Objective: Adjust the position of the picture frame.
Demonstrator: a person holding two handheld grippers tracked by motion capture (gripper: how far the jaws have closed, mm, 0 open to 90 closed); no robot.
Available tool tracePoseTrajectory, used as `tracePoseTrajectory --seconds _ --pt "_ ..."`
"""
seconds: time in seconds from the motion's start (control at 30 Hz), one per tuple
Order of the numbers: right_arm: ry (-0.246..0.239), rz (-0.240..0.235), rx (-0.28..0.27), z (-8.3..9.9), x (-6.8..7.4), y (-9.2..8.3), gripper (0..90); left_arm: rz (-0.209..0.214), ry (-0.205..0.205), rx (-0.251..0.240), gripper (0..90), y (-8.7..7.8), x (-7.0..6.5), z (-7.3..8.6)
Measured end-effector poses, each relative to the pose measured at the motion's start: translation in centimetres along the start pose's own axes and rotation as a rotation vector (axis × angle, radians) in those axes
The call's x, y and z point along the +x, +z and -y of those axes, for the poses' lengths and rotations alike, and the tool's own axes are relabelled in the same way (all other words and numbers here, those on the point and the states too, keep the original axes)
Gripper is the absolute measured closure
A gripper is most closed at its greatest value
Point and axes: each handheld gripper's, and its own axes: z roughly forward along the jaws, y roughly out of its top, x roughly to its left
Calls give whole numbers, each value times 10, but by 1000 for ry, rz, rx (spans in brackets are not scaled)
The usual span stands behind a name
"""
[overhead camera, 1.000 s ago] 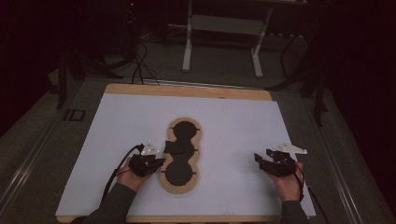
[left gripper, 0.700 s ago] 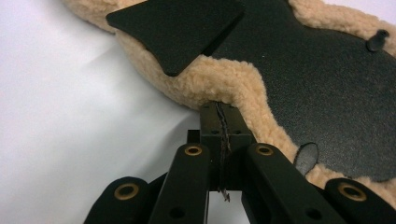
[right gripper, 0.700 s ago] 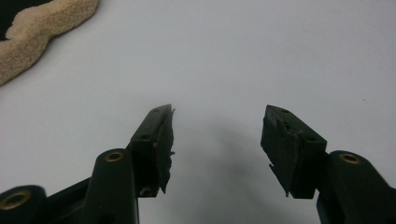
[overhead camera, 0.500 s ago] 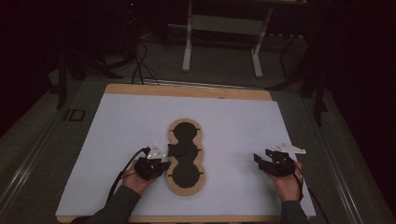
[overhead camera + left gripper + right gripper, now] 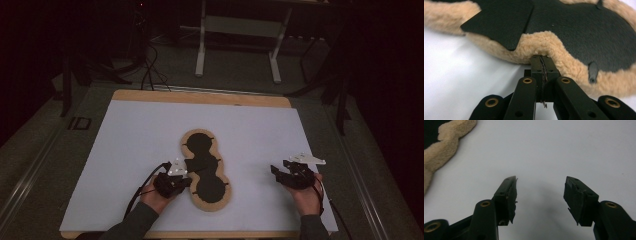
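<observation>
left hand-held gripper (image 5: 541, 58) clenched on fleece mat (image 5: 226, 197) edge, prob dragged it right; right hand-held gripper (image 5: 540, 195) released.

The fleece-edged pad (image 5: 206, 170) lies on the white sheet (image 5: 125, 145), midway.

Left gripper (image 5: 186, 176): black body, grey three-cornered plate on top, black cable looping off the back. Right gripper (image 5: 278, 171): same build, plate paler, thin cable trailing along the wrist. Jaws matte black bars with brass-ringed pivots and small screw holes; pads (image 5: 512, 195) worn, frayed at edges. Dark grey sleeves (image 5: 135, 225).
</observation>
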Motion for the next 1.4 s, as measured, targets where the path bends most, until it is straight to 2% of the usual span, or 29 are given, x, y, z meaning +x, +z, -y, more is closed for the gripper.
tracePoseTrajectory --seconds 0.13,0.37,0.53,0.7,0.97,1.07,1.1,1.27,1.37,1.4 --pt "5 -7 -2 -1 1 0 433 10 33 -5 900 9 -13 -5" --pt "5 -32 -4 -3 7 3 447 18 49 -16 900 20 -26 -11" --pt "4 -57 -1 -4 13 7 449 31 50 -21 900 27 -34 -18" --pt "14 -83 -7 -5 16 9 453 66 37 -26 900 39 -41 -27" --pt "10 -97 0 -6 21 13 454 69 33 -37 900 65 -60 -50" --pt "12 -99 -1 -6 21 13 454 75 32 -36 900 67 -61 -53" --pt "16 -99 -2 -6 21 13 454 84 27 -33 900 73 -63 -59" --pt "28 -93 -4 -5 18 13 454 99 45 -24 900 76 -62 -63" --pt "49 -89 -9 -4 14 12 454 111 77 -16 892 71 -59 -62" --pt "56 -86 -9 -4 13 12 454 124 90 -35 890 63 -57 -62"
